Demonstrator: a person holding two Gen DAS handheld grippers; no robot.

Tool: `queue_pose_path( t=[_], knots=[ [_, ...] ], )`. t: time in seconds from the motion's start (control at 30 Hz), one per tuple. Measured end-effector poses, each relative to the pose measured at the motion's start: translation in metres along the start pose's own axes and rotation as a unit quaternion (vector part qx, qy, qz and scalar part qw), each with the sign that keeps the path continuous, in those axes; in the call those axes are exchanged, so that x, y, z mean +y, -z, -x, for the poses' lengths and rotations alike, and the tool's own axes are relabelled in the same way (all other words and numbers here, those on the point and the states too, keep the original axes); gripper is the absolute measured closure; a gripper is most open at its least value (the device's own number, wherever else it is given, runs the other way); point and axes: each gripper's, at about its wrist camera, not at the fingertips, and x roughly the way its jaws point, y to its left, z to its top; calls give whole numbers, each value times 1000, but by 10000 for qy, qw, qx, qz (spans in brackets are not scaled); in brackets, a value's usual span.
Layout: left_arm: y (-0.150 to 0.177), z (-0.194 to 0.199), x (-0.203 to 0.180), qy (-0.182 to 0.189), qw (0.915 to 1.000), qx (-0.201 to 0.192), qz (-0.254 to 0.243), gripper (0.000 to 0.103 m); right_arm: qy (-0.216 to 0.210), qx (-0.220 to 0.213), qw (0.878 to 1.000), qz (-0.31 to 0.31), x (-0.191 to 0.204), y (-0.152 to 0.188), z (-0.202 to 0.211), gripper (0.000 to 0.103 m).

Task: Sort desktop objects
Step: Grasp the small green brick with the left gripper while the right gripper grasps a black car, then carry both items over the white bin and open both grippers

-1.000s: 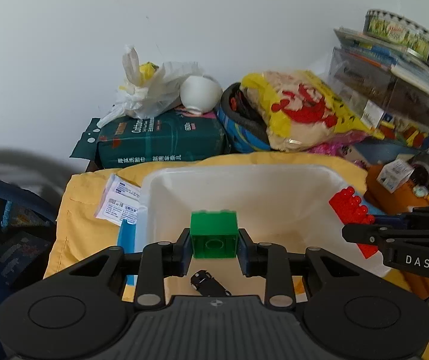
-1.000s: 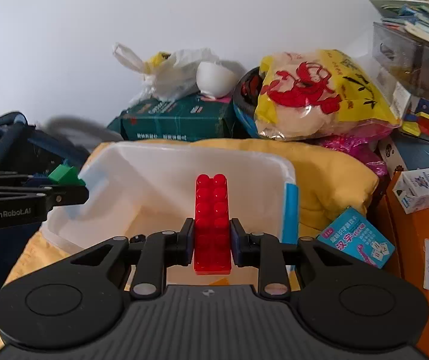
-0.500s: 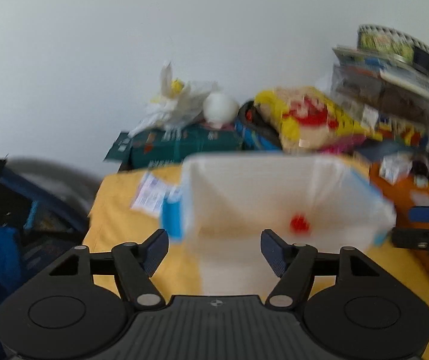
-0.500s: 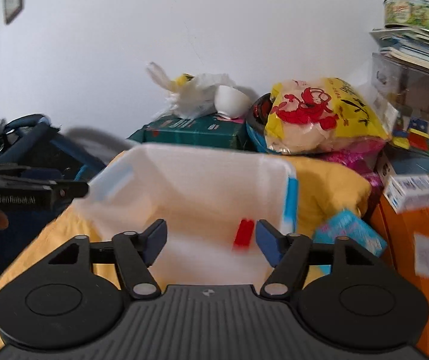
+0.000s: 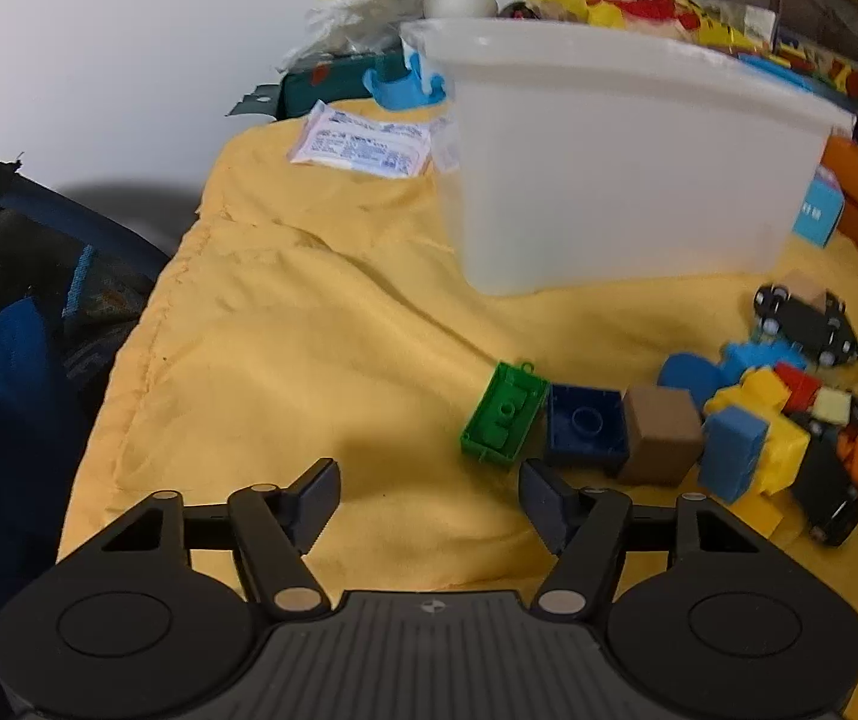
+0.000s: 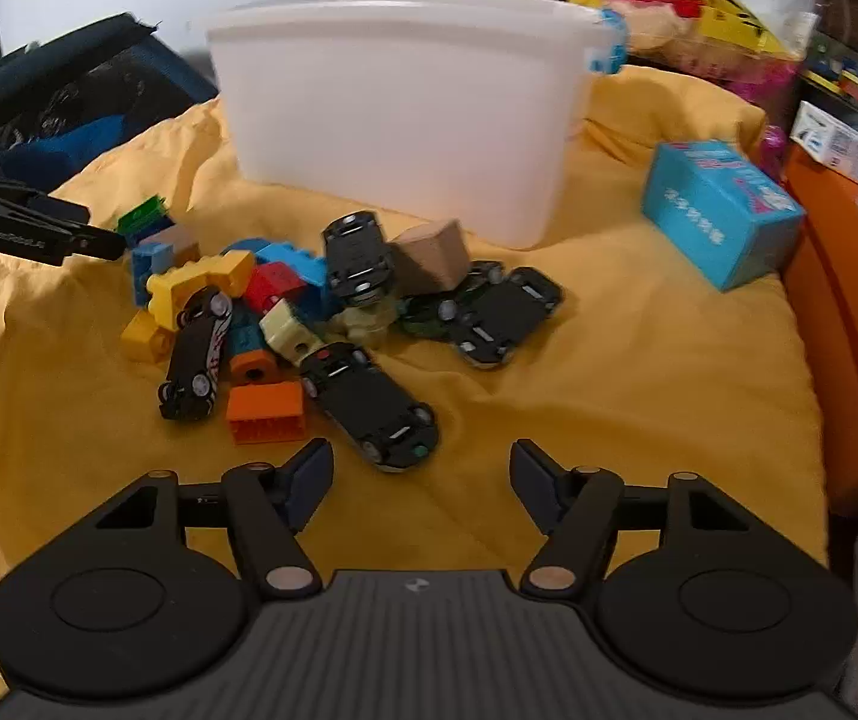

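Observation:
A white plastic bin (image 5: 621, 162) (image 6: 405, 114) stands on the yellow cloth (image 5: 321, 348). In front of it lies a pile of toys: a green brick (image 5: 504, 417), a dark blue brick (image 5: 586, 426), a brown cube (image 5: 660, 435), yellow and blue bricks (image 5: 753, 438), an orange brick (image 6: 266, 414) and several black toy cars (image 6: 369, 402). My left gripper (image 5: 429, 501) is open and empty, low over the cloth just before the green brick; it also shows in the right wrist view (image 6: 39, 231). My right gripper (image 6: 420, 483) is open and empty, just before the nearest car.
A cyan box (image 6: 720, 213) lies right of the bin. An orange box (image 6: 849, 312) borders the right edge. A dark bag (image 5: 3, 300) sits left of the cloth. Packets (image 5: 363, 141), a green carton and bags crowd behind the bin.
Both grippers opened and dropped their bricks, green and red, into the bin. Then both drew back and tilted down to the toy pile in front of the bin.

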Motion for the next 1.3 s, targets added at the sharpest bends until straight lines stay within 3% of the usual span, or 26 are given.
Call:
queue_pose_path(
  t=[0.17,0.37,0.53,1.0,1.3],
  knots=[
    [-2,-12,-6,29,9999,-111,-79,37,-43,-46,9998,168,11,-7,-12,37],
    [-6,-20,-14,221,9995,-170,-114,56,-208,9,9997,98,17,-10,-13,60],
    [-7,-16,-10,281,9994,-214,-6,74,-316,-24,9992,-233,13,-5,-3,67],
    [-2,7,-8,417,9984,-388,22,80,-192,-188,9960,-856,0,6,22,68],
    [-38,73,-14,526,9932,-1004,282,80,-221,-907,9891,-1138,-8,-27,67,68]
  ],
)
